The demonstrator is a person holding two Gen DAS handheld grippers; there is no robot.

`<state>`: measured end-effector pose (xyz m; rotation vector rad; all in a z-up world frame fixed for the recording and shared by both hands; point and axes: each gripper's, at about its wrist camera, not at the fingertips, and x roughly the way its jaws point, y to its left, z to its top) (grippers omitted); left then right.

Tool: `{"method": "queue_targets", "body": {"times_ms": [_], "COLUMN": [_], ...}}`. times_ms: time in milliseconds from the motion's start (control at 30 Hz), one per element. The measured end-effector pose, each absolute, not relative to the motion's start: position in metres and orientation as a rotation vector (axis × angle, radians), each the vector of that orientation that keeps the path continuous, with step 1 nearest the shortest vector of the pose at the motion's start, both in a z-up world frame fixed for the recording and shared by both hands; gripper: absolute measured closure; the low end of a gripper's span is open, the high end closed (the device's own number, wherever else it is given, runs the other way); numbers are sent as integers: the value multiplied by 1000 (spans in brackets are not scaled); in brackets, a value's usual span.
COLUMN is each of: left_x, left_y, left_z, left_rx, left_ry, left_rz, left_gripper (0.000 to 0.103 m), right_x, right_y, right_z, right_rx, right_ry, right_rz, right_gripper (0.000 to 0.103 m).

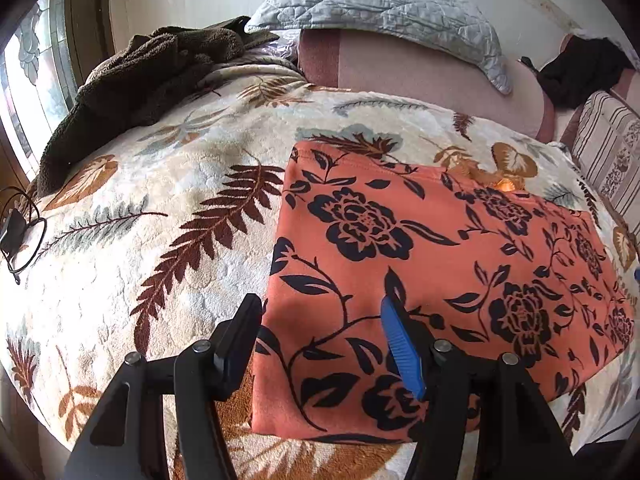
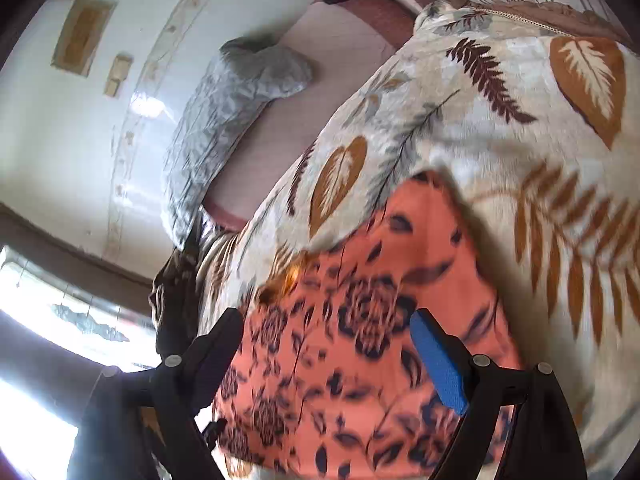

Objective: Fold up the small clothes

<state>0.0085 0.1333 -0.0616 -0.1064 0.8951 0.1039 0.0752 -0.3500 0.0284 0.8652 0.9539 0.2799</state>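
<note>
An orange garment with black flowers (image 1: 432,272) lies folded flat in a rectangle on the leaf-patterned blanket (image 1: 160,208). My left gripper (image 1: 320,320) is open and empty, hovering above the garment's near left edge. In the right wrist view the same garment (image 2: 360,340) is blurred and lies on the blanket (image 2: 500,128). My right gripper (image 2: 332,344) is open and empty above it, with the view tilted.
A dark brown fleece (image 1: 140,88) lies at the blanket's far left. A grey quilted pillow (image 1: 384,12) leans on the pink bed surface (image 1: 420,76). A black cloth (image 1: 580,76) and a striped cushion (image 1: 608,152) are at the far right. A black cable (image 1: 20,232) lies at the left edge.
</note>
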Motion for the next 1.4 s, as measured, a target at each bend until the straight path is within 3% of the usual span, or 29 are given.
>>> {"method": "queue_targets", "body": {"times_ms": [200,467,500,567,600,667,767,833,867,900,933,1100,1167,1200,1233,1367,1400], "left_x": [-16,-15,-11,-3,2,11,16,17,18,19,18,21,25,26,27,27,27], "left_y": [110,51,45,33,27,18,12,11,10,10,10,10,10,10,10,10,10], "left_z": [-40,-51,-54,-59,-64,-72,-76,-76,-76,-76,-75,-73,-76,-78,-78,-74,-73], "left_rx": [-124,-72,-70,-51,-32,-6,11,14,16,16,12,10,3,1,0,-5,-8], "left_ry": [890,939,946,953,963,994,1001,996,1001,1003,997,979,990,992,994,981,977], "left_rz": [57,-24,-23,-27,-22,-10,-3,2,4,7,5,-2,-4,-4,-1,-9,-9], "left_gripper": [40,39,39,39,39,39,39,39,39,39,39,39,39,39,39,39,39], "right_x": [-37,-21,-13,0,5,10,7,1,1,0,-4,8,17,21,23,23,21], "right_y": [-321,-365,-367,-370,-370,-369,-362,-360,-358,-359,-362,-356,-352,-351,-350,-351,-353], "right_z": [-15,-55,-54,-58,-61,-60,-37,-31,-33,-37,-38,-36,-37,-39,-41,-45,-44], "right_rx": [996,1163,1144,1117,1100,1052,949,946,967,1001,1028,1025,1004,992,981,987,1001], "right_ry": [1036,1015,1016,1050,1083,1097,1039,1003,997,985,959,961,990,1015,1032,1039,1029], "right_rz": [246,88,91,54,28,3,-1,8,32,59,61,69,32,12,0,-17,-18], "right_gripper": [15,19,23,49,75,83,83,71,56,16,9,14,33,50,60,62,58]}}
